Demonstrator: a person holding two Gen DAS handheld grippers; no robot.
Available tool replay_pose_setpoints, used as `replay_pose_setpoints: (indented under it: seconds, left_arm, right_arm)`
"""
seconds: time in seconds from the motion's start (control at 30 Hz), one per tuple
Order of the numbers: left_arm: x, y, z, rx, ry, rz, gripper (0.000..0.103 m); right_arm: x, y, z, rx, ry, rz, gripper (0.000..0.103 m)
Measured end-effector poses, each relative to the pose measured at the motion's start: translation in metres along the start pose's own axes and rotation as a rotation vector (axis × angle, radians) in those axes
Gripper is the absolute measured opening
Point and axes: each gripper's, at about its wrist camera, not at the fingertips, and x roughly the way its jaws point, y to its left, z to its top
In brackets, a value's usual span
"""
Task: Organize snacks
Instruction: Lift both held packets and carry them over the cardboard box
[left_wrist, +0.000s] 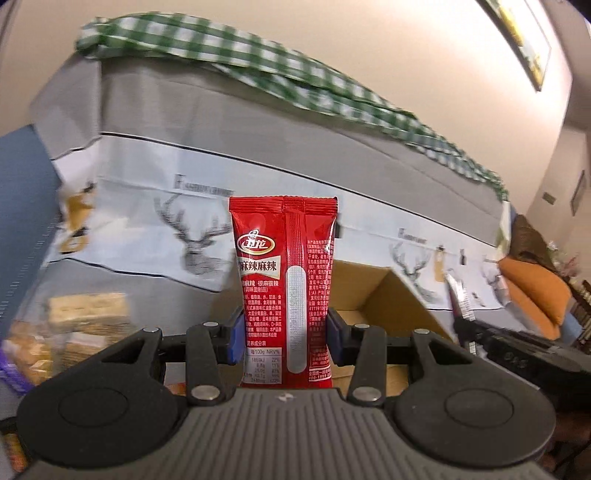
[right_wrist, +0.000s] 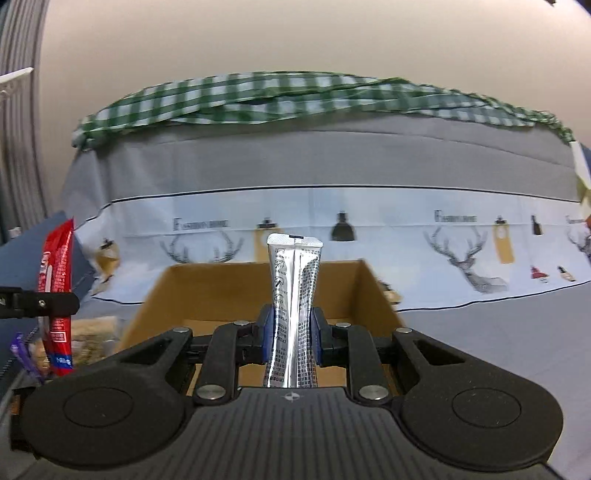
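Note:
My left gripper (left_wrist: 284, 338) is shut on a red snack packet (left_wrist: 284, 266) with Chinese print, held upright in front of the bed. My right gripper (right_wrist: 291, 332) is shut on a silver foil snack packet (right_wrist: 293, 291), held upright above an open cardboard box (right_wrist: 218, 284). The box also shows in the left wrist view (left_wrist: 388, 299), behind and right of the red packet. In the right wrist view the red packet (right_wrist: 57, 291) and the left gripper's finger (right_wrist: 40, 303) appear at the far left. In the left wrist view the right gripper (left_wrist: 517, 343) shows at the right.
A bed with a grey and white deer-print sheet (right_wrist: 332, 166) and a green checked cloth (right_wrist: 280, 96) stands behind the box. Several packs of biscuits (left_wrist: 85, 317) lie at the left. An orange cushion (left_wrist: 532, 295) lies at the far right.

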Motion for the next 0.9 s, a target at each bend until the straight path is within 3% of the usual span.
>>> replay_pose_setpoints:
  seconds: [0.27,0.53,0.9]
  left_arm:
    - [0.036,-0.045,-0.003,0.096,-0.02,-0.066,0.048]
    - [0.052,-0.049,-0.007,0.1,0.018,-0.108,0.048]
    - [0.052,-0.05,-0.008,0.1,0.04,-0.136,0.048]
  right_arm:
    - [0.012,-0.022,-0.007,0.031,0.052,-0.06,0.021]
    - [0.023,-0.035,-0.007,0.086,0.081,-0.112,0.021]
    - [0.026,-0.023,-0.005,0.071,0.085,-0.12,0.022]
